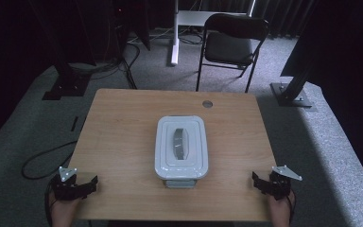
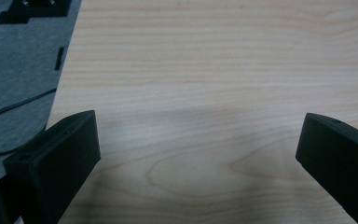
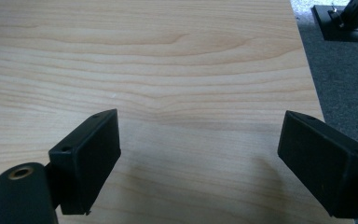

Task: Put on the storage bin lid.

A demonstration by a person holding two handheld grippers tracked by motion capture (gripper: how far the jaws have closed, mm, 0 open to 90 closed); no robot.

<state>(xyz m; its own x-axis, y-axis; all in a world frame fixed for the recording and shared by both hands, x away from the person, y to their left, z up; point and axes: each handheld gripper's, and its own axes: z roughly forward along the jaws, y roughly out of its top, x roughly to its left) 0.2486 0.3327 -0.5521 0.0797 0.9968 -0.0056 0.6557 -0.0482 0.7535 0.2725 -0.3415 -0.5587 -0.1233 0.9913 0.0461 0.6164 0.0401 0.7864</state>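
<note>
Wooden table point(image 1: 123, 142): bare light-grain top, rectangular, with a small round grommet point(image 1: 207, 103) near the far edge. Open surface on both sides of the central container, unobstructed from the near edge to the far edge.

White lidded container point(image 1: 181, 147): at table centre, ahead of both grippers and between them, well apart from each. Lid seated, dark grey handle point(image 1: 181, 143) along its middle. Near end close to the near table edge; bare wood on its left and right flanks.

Left gripper point(image 1: 87, 183): at the near left corner of the table, held by a hand point(image 1: 64, 210) entering from below. Jaws spread wide, nothing between them but bare wood in the left gripper view point(image 2: 198, 149). Left table edge just outboard of the left jaw, with carpet and a cable point(image 2: 14, 107) beyond it.

Right gripper point(image 1: 260, 182): at the near right corner, mirror position. Jaws spread wide, empty, bare wood between them in the right gripper view point(image 3: 198, 154). Right table edge just outboard of the right jaw; grey carpet beyond.

Both grippers near the near table edge, container inboard and forward of each.
</note>
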